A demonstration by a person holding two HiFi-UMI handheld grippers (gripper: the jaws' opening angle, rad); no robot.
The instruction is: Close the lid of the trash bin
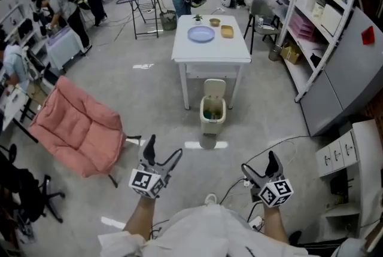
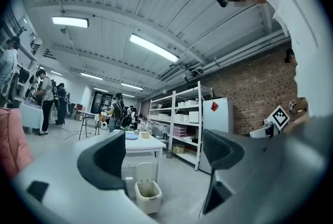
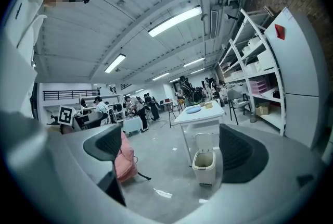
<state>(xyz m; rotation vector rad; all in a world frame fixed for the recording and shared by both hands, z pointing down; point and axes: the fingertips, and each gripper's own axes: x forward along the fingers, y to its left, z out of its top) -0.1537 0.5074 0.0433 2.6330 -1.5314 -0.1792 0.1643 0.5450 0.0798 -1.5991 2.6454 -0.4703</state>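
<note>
We've closed nothing yet: the lid (image 1: 214,88) of the trash bin (image 1: 213,124) stands up. Our left claw (image 1: 164,150) and right claw (image 1: 259,163) are released and empty, well away.

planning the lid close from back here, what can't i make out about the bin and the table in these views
- Trash bin contents: the head view shows only a dark greenish smudge inside, too small to name; in both gripper views the rim hides the inside.
- Lid hinge: hidden behind the raised lid in every view.
- Small items beside the plate on the table: too small to identify.
</note>
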